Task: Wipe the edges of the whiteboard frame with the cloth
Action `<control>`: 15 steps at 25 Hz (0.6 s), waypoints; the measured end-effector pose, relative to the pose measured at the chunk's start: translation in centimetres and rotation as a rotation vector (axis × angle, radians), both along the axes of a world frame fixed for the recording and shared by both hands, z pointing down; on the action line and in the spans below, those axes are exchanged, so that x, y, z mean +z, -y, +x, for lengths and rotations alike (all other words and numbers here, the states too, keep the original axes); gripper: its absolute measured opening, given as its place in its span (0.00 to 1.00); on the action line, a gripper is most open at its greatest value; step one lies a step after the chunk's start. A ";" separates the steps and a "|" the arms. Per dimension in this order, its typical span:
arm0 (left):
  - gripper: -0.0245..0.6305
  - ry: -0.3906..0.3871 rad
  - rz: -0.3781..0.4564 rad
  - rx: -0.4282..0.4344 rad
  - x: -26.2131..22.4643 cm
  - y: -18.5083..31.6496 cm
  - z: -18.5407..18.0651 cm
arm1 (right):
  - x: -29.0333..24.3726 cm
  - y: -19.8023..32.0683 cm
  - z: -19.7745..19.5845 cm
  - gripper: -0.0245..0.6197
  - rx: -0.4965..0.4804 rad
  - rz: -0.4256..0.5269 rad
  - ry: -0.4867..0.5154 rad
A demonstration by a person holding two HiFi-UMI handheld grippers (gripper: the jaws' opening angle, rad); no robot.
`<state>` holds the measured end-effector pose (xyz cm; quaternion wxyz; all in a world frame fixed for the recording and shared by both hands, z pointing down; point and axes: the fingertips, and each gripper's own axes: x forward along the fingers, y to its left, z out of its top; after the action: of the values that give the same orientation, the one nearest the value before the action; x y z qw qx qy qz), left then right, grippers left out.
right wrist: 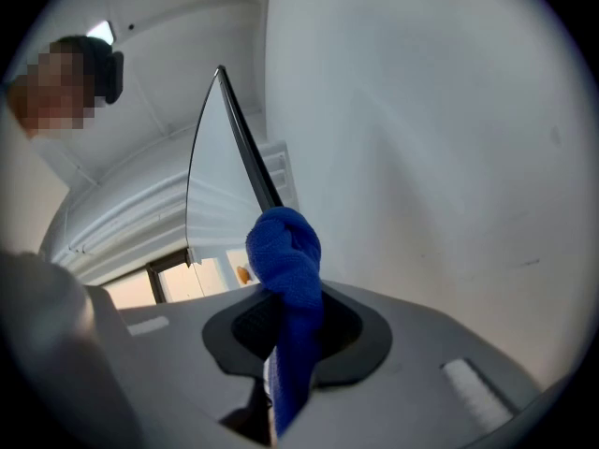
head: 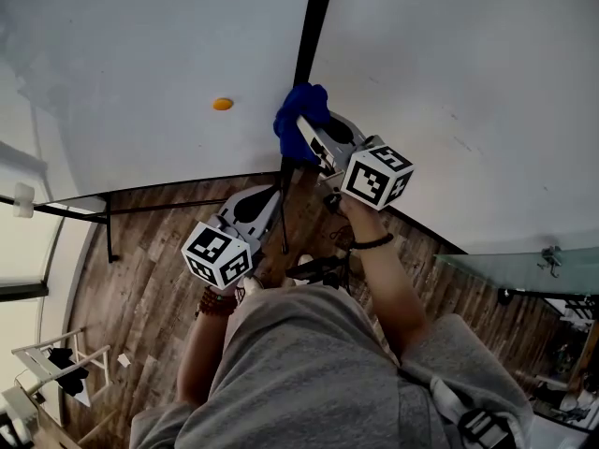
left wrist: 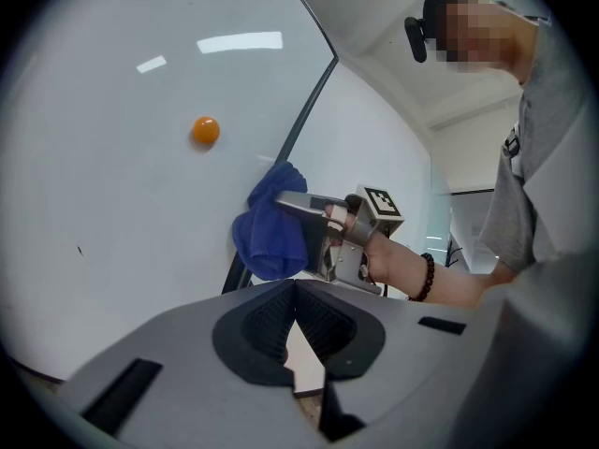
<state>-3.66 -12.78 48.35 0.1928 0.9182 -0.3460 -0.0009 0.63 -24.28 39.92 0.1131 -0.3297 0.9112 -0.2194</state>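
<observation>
Closest to the head camera is the person's grey shirt [head: 309, 372], with both forearms reaching out over a wood floor [head: 150, 251]. Left gripper [head: 271, 195] hangs low, below the board and just beside the right one, not touching the cloth. Right gripper [head: 309, 138] is up higher with a blue cloth [head: 299, 112] bunched at its tip, and the cloth sits right on the black frame [head: 314, 17] that runs between two white whiteboard [head: 140, 45] panels. It looks like it's touching the frame. A small orange magnet [head: 222, 104] is stuck on the left panel, near the cloth but clear of it. Over in the left gripper view, its jaws are closed together at the tips with nothing between them. Past them you can see the right gripper holding the cloth against the lower part of the frame, a dark bead bracelet [left wrist: 426, 277] on that wrist, and the orange magnet further up the board. Then the right gripper view: the jaws are clamped on the cloth, which balls up above the pads and hangs down through them, and the ball rests at the frame edge with the white board off to the right.
</observation>
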 end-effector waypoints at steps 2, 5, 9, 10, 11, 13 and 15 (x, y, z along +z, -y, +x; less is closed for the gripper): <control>0.05 0.001 -0.005 -0.008 0.2 0.0 -0.4 | 0.0 -0.8 -0.5 0.14 -0.055 -0.046 0.065; 0.05 0.005 -0.008 -0.013 0.4 0.2 -0.6 | 0.7 -0.6 -1.2 0.14 -0.098 -0.096 0.108; 0.05 0.004 -0.010 -0.015 0.5 0.1 -0.4 | 1.9 0.0 -1.6 0.14 -0.131 -0.192 0.154; 0.05 0.003 -0.011 -0.017 0.5 0.2 -0.4 | 2.3 0.0 -1.7 0.14 -0.135 -0.217 0.168; 0.05 0.003 -0.012 -0.019 0.6 0.2 -0.4 | 2.6 0.1 -1.8 0.14 -0.136 -0.238 0.183; 0.05 0.001 -0.013 -0.021 0.7 0.2 -0.4 | 2.9 0.1 -1.9 0.14 -0.142 -0.270 0.227; 0.05 0.001 -0.014 -0.024 0.8 0.1 -0.5 | 2.9 0.0 -2.0 0.14 -0.156 -0.296 0.277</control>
<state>-4.13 -12.87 49.11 0.1988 0.9126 -0.3573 -0.0003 -1.38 -24.28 42.80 0.1701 -0.2379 0.8677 -0.4019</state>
